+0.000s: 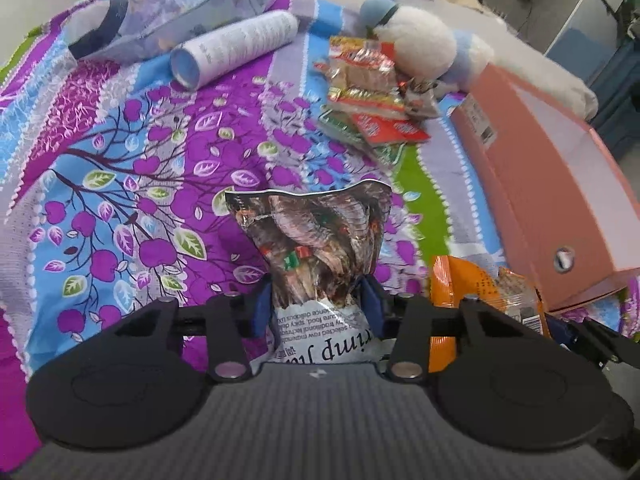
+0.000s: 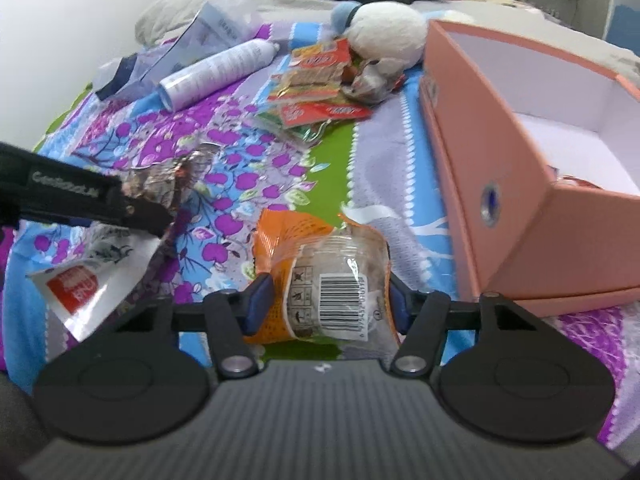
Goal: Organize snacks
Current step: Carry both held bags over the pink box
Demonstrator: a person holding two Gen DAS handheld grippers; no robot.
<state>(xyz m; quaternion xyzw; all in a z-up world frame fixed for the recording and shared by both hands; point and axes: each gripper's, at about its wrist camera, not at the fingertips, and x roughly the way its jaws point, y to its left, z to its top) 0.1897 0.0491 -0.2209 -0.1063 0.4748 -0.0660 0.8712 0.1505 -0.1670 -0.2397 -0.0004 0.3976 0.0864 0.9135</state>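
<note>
My left gripper [image 1: 318, 304] is shut on a shrimp snack bag [image 1: 320, 248] with a dark printed top and white lower part, held above the bedspread. In the right wrist view that bag [image 2: 100, 276] hangs at the left under the left gripper's black finger [image 2: 140, 212]. My right gripper [image 2: 326, 300] is shut on an orange snack pack [image 2: 320, 268] with a barcode; it also shows in the left wrist view [image 1: 472, 292]. A pink open box [image 2: 520, 184] lies to the right, with a red item inside. A pile of red and green snack packets [image 2: 316, 96] lies farther back.
A patterned purple and blue bedspread [image 1: 140, 184] covers the bed. A white spray can [image 1: 236, 48] lies at the back left beside a clear plastic bag [image 1: 160, 20]. A white and blue plush toy [image 1: 416, 40] sits behind the packets. The pink box [image 1: 552, 184] borders the right side.
</note>
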